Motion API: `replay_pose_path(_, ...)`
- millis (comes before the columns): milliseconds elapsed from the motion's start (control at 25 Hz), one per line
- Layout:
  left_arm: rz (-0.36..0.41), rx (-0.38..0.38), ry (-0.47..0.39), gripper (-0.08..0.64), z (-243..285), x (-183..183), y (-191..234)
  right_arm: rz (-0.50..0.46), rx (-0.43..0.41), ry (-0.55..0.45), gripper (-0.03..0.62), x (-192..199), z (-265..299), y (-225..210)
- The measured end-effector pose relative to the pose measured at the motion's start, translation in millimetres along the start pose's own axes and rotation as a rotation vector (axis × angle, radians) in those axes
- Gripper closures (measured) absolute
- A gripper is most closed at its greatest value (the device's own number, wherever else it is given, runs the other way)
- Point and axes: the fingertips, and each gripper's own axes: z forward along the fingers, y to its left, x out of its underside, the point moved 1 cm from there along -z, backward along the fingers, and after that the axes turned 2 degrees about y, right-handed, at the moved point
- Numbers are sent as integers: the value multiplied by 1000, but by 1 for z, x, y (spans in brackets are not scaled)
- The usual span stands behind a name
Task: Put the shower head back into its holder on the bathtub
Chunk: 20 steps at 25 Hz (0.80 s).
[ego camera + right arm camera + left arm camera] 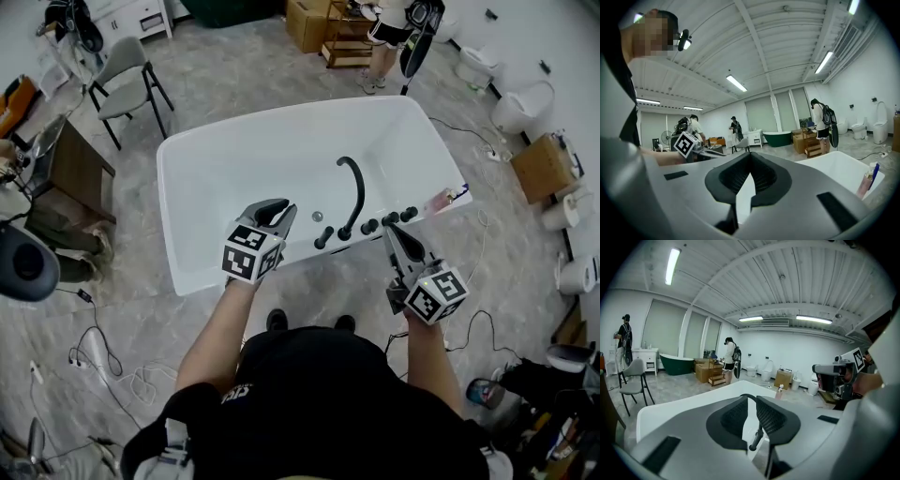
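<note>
In the head view we see the left gripper [279, 212] and the right gripper [394, 232] raised over the near rim of the white bathtub [234, 155]. The black shower head [323, 237] stands on that rim between the two pairs of jaws, just right of the left jaws and touching neither pair. The curved spout [356, 192] rises just beyond it.

In the left gripper view the jaws stand a narrow gap apart and grip nothing. Through that gap, below and beyond the tips, we see the shower head [757, 436] against the tub.

In the right gripper view the jaws are closed tip to tip and empty. The bathtub [834, 168] lies to their right and the left gripper to their left.
</note>
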Motion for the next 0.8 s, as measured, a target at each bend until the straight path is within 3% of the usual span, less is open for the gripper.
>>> replay_pose_path(200,18,-23,-25,494,8,-25,-36,-45,-9,-46,580,-28,-37,-31)
replay_pose_path(440,-3,-102,-44,494,25,-43,-79,-27,-27,-128,580,-39,-93,-108)
replay_pose_path(640,-23,-184,-67,502,33,-55,-106,12,-48,-123,580,-38,-118,-155)
replay_pose_path(800,-20,-217,-89,509,36,-63,-119,20,-49,-103,581,-41,-123,-169)
